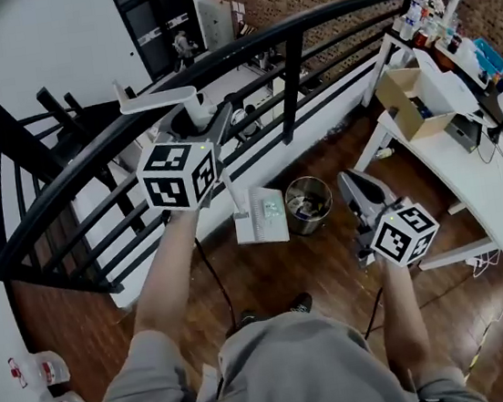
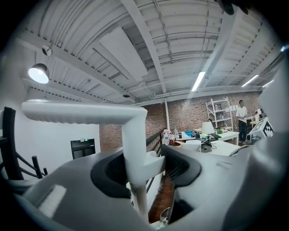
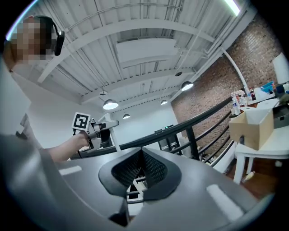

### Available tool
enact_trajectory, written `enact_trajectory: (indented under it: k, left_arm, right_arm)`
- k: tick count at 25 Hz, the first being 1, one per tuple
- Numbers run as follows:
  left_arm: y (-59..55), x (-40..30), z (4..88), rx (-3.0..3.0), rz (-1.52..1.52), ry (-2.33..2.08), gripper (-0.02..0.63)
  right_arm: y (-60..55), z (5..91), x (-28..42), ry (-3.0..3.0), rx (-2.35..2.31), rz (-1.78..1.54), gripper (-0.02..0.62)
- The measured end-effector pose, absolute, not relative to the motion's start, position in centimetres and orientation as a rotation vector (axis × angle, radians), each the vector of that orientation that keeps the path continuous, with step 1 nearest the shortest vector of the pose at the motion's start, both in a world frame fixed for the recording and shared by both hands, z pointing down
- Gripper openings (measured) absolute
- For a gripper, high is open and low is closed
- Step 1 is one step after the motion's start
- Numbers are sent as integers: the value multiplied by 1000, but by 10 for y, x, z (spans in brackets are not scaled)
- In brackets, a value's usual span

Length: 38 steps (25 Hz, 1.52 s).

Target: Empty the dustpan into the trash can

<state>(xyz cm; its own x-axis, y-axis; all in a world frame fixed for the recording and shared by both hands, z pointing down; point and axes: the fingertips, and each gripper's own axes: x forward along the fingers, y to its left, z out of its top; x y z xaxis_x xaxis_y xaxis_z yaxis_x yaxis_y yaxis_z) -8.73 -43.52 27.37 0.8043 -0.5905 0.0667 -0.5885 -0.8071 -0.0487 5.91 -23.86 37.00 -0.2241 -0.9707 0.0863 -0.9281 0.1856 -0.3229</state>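
- A loft-style workshop or lab: brick wall (image 2: 189,115) ahead of the left tongs (image 1: 207,123), bare metal ceiling (image 2: 158,45) with tube lights (image 2: 198,81) overhead.
- Black railing (image 1: 215,62) just beyond the left tongs, wooden floor (image 1: 271,276) beneath.
- White worktop (image 1: 481,165) right of the right tongs (image 1: 352,184), carrying bottles (image 1: 420,15) and a cardboard box (image 1: 409,103).

My left arm (image 1: 162,271): raised, stretched out ahead of me.
My left gripper (image 1: 207,123): pointing level, jaws clamped on the white handle (image 2: 134,149).
My right arm (image 1: 401,304): lower, reaching forward.
My right gripper (image 1: 357,186): pointing level, jaws pressed together, holding nothing.
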Motion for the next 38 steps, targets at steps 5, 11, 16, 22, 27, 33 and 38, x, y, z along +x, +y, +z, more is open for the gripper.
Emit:
enact_trajectory:
  k: [5,11,16,22,27,33,38]
  left_arm:
    - [-437,-17,268,-2975,-127,882,209]
    - [-460,50,282,-3006,-151,769,210]
    - [-482,96,307,-3036,-197,663,209]
    - [-500,143,325,-3043,-225,534,210]
    - [-508,183,331,-3042,-241,457,210]
    - [-490,245,358,-3014,-247,416,210]
    - [-469,280,337,-2970,-298,401,209]
  right_arm:
    - [-221,375,112,2206,-1922,-485,-2]
    - [-218,385,153,2074,-2042,-503,-2]
    - [-226,381,177,1976,-2157,-493,-2]
    - [-244,383,188,1892,-2245,-499,-2]
    - [-247,392,204,1826,-2302,-519,-2]
    - [-241,424,255,1796,-2294,-493,-2]
    - [-245,411,277,1849,-2221,-519,-2]
